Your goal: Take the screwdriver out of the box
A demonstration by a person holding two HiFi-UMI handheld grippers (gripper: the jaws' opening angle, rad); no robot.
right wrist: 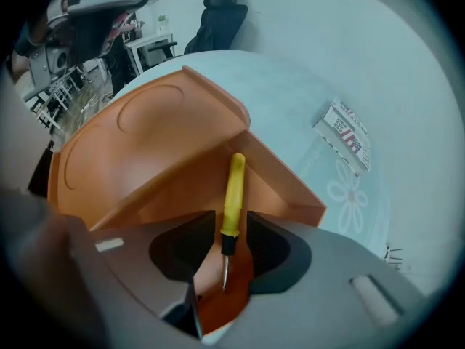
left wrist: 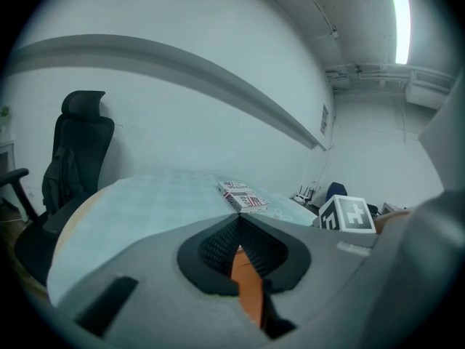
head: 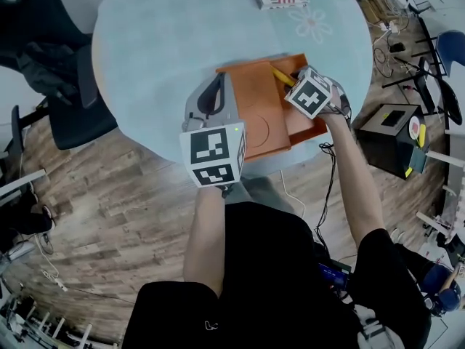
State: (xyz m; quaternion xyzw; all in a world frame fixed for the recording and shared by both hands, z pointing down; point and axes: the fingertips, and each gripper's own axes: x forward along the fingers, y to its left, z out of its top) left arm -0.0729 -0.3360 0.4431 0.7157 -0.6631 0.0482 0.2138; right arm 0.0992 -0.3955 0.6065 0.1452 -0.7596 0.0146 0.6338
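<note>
Clamping the lid raised at the box's 9 o'clock side, left gripper clears access; right gripper straddles the screwdriver with jaws spread, handle toward 12 o'clock

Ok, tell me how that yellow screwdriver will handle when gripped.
Probably stiff and light: the screwdriver is slim, with a plastic-looking handle. The smooth, round handle may roll or slip sideways. Its thin metal tip looks sturdy enough, not fragile.
</note>
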